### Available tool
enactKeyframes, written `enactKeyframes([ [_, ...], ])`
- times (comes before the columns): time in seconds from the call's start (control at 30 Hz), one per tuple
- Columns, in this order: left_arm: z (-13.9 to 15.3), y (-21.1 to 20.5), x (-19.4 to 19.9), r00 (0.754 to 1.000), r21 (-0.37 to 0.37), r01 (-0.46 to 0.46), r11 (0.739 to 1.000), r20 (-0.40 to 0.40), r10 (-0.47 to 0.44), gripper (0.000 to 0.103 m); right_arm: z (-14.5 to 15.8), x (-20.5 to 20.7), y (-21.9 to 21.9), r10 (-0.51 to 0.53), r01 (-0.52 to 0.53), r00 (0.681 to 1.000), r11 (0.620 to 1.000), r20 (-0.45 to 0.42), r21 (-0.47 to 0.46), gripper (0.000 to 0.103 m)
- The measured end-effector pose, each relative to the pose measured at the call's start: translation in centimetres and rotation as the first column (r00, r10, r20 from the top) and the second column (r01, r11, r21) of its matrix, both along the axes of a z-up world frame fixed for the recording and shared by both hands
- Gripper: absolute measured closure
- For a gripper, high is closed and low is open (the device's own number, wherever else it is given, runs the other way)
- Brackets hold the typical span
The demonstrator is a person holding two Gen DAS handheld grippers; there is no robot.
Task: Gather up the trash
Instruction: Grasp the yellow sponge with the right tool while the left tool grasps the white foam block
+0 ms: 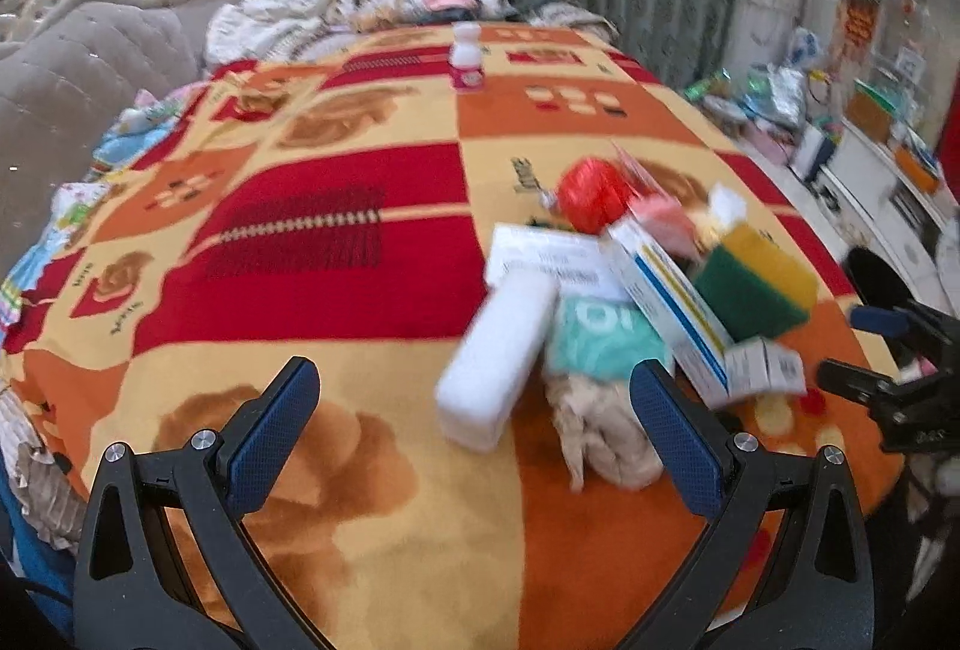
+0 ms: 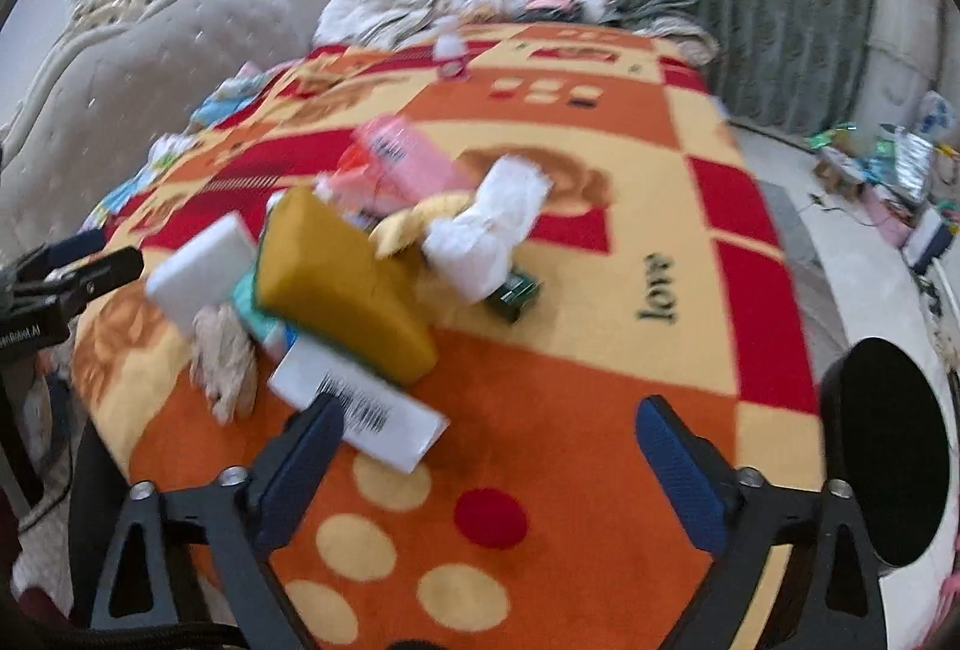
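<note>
A heap of trash lies on a red, orange and yellow blanket [image 1: 300, 230]. In the left wrist view the heap holds a white foam block [image 1: 498, 350], crumpled beige paper [image 1: 600, 434], a teal pack [image 1: 606, 338], a white-and-blue box [image 1: 672, 302], a yellow-green sponge [image 1: 756, 284] and a red wrapper [image 1: 594, 194]. My left gripper [image 1: 474, 374] stands open just short of the block and the paper, touching neither. My right gripper [image 2: 491, 407] is open too, its left finger beside a barcoded white box [image 2: 360, 410] under the sponge [image 2: 342, 284]. White tissue [image 2: 492, 236] and a small green box [image 2: 513, 293] lie behind.
A small white bottle [image 1: 467, 62] stands upright at the blanket's far end. A padded sofa [image 2: 150, 68] runs along the left, curtains hang behind. A black round object [image 2: 888, 452] sits off the blanket's right edge. Clutter covers the floor at the right [image 2: 888, 170].
</note>
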State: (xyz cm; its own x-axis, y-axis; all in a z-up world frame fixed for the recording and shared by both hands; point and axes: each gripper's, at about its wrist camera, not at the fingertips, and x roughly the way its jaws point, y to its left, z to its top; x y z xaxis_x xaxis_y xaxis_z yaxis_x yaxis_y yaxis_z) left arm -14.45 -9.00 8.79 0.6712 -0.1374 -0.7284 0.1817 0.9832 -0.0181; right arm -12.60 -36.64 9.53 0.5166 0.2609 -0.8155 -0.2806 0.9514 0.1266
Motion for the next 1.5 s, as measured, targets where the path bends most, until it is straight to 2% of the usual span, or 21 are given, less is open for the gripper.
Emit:
enactKeyframes([
  [0.23,-0.9,-2.1,-0.3,0.994,-0.032,0.091,0.995,-0.065,-0.093,0.007,-1.4,0.2,2.3,0.105,-0.103,0.994,0.993,-0.028,0.057,0.013],
  [0.3,-1.6,-2.7,0.1,0.990,-0.048,0.100,0.994,-0.094,-0.104,0.015,-1.8,0.5,2.6,0.115,-0.112,0.992,0.991,-0.041,0.075,0.013],
  [0.37,-2.4,-3.3,0.7,0.986,-0.061,0.107,0.992,-0.124,-0.114,0.019,-2.1,0.7,2.9,0.122,-0.117,0.991,0.990,-0.050,0.081,0.013],
  [0.47,-2.3,-4.2,0.9,0.991,-0.007,0.101,0.995,-0.088,-0.102,0.019,-2.6,0.9,3.4,0.133,-0.129,0.990,0.989,-0.051,0.067,0.013],
  [0.6,-1.1,-4.1,0.7,0.992,-0.034,0.103,0.994,-0.068,-0.105,0.019,-3.1,1.7,3.4,0.143,-0.135,0.986,0.986,-0.081,0.093,0.017],
  [0.7,-0.4,-3.9,0.1,0.993,-0.014,0.106,0.994,-0.053,-0.106,0.019,-2.2,1.4,3.5,0.150,-0.141,0.986,0.984,-0.077,0.113,0.017],
  [0.77,-0.1,-3.8,-0.4,0.990,-0.026,0.122,0.992,-0.062,-0.123,0.019,-1.7,1.1,3.4,0.141,-0.131,0.987,0.984,-0.077,0.122,0.017],
  [0.93,0.2,-4.4,-1.2,0.986,-0.024,0.157,0.987,-0.058,-0.158,0.019,-1.4,1.4,2.8,0.075,-0.039,0.986,0.971,-0.150,0.235,0.016],
  [1.13,-1.6,-4.6,-0.3,0.986,-0.036,0.133,0.990,-0.099,-0.136,0.019,-2.3,2.1,3.4,-0.001,0.053,0.979,0.966,-0.202,0.255,0.016],
  [1.33,-1.4,-4.1,-0.1,0.988,-0.038,0.121,0.992,-0.093,-0.124,0.019,-1.3,2.0,2.8,0.004,0.044,0.983,0.965,-0.181,0.260,0.016],
  [1.4,-0.4,-3.7,-0.3,0.990,-0.052,0.120,0.991,-0.064,-0.124,0.019,-0.9,2.0,2.4,0.000,0.046,0.985,0.964,-0.171,0.262,0.016],
  [1.5,1.1,-2.9,-0.3,0.995,-0.024,0.096,0.995,-0.009,-0.096,0.018,0.3,2.1,2.6,0.009,0.022,0.993,0.968,-0.121,0.249,0.016],
])
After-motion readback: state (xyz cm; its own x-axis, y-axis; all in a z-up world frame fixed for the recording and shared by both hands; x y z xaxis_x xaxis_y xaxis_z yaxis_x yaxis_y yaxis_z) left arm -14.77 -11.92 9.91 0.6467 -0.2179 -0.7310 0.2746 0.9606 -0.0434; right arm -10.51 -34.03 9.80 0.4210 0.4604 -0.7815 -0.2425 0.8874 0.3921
